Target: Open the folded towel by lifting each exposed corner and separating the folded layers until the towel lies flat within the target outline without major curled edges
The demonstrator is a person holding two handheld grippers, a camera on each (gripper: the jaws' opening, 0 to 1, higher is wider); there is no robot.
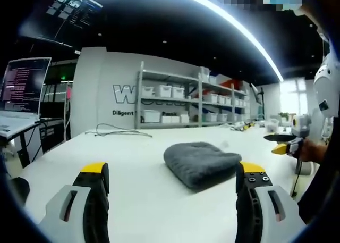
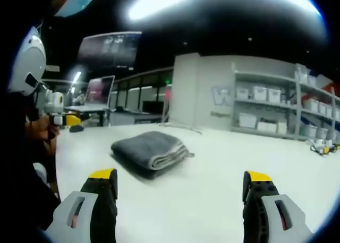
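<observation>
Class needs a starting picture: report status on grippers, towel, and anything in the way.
Both grippers open, left and right, holding nothing. Grey towel folded on white table, untouched. Nothing blocking.

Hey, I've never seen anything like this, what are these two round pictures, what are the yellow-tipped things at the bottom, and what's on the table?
A person holds a handheld gripper in each hand, each carrying a fisheye camera looking forward between its two yellow-tipped jaws. One picture comes from the left gripper, the other from the right gripper. Both are open and hold nothing. On the white table lies a folded grey towel, seen from opposite sides. Shelves with bins stand behind, a laptop to one side.
</observation>
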